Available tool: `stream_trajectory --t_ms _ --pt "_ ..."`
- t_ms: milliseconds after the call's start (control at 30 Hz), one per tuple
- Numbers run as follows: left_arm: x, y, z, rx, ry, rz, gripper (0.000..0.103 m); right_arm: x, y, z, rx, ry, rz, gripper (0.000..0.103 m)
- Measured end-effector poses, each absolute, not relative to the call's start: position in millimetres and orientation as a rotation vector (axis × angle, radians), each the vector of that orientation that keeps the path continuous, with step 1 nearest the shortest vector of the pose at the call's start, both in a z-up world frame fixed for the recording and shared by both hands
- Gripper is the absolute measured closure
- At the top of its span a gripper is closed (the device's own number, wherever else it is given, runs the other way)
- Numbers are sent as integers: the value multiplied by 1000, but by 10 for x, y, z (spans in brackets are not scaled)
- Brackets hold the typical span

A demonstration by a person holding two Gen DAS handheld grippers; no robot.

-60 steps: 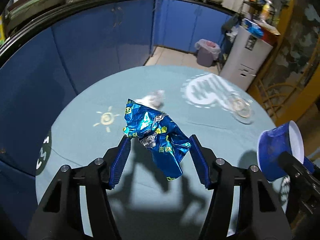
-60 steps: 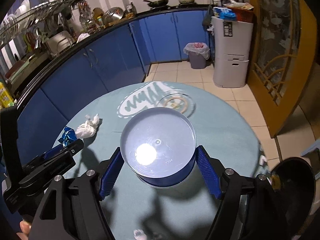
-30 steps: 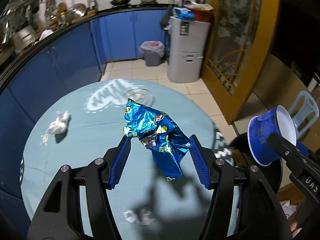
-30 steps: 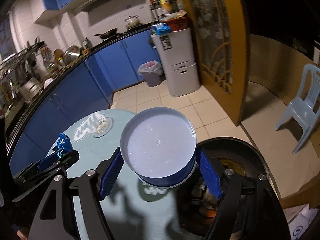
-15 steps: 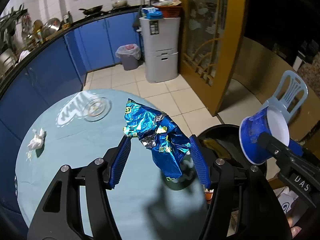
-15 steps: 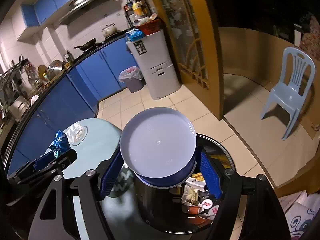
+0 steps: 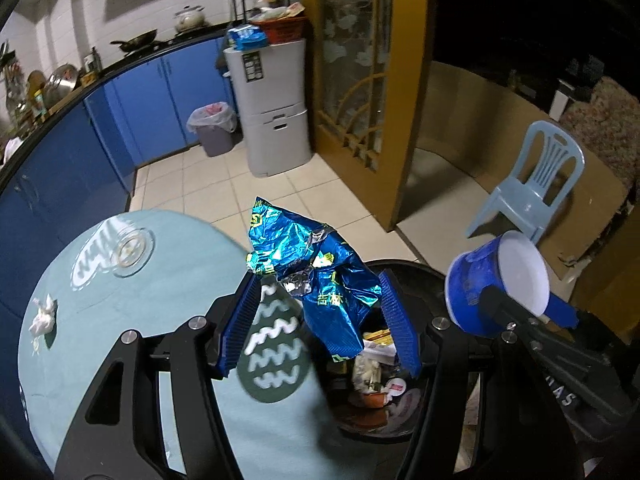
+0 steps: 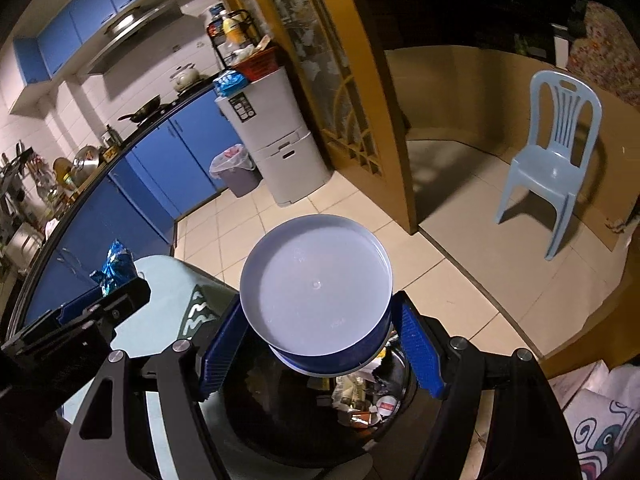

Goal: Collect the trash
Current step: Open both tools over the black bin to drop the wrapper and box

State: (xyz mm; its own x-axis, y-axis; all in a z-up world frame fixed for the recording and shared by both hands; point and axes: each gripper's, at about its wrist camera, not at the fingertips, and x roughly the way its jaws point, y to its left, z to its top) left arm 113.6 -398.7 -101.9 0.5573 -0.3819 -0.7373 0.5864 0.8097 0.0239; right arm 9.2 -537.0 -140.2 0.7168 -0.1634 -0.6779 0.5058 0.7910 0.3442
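Note:
My left gripper [image 7: 320, 316] is shut on a crumpled blue foil wrapper [image 7: 316, 272] and holds it above the black trash bin [image 7: 400, 432] beside the table. The wrapper also shows in the right wrist view [image 8: 116, 266]. My right gripper [image 8: 320, 344] is shut on a blue paper bowl with a white inside [image 8: 316, 284], held over the same bin [image 8: 280, 432], which has several pieces of trash in it. The bowl shows in the left wrist view [image 7: 496, 284] at the right. A crumpled white tissue [image 7: 42, 316] lies on the round table [image 7: 140, 280] at the far left.
A clear glass dish [image 7: 130, 254] sits on the table's far side. A light blue plastic chair [image 8: 552, 152] stands on the tiled floor to the right. A grey cabinet [image 7: 272, 108] and a small lined waste bin [image 7: 214, 130] stand by the blue kitchen cupboards.
Both grippers have swung from over the table to over the black trash bin at the table's edge. Each still holds its item.

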Motion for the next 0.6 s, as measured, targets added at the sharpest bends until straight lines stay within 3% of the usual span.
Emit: stream_trajectory --t_ms 200,367,600 --pt "1100 -4140 -962 280 791 -612 32 15 -5456 -1409 559 670 -408 32" --pt "1072 -4196 -929 277 785 -624 16 -12 -5472 -1418 567 668 -413 32" --pt "1116 -4143 -934 262 806 -608 13 46 -5443 -1439 570 676 -396 32"
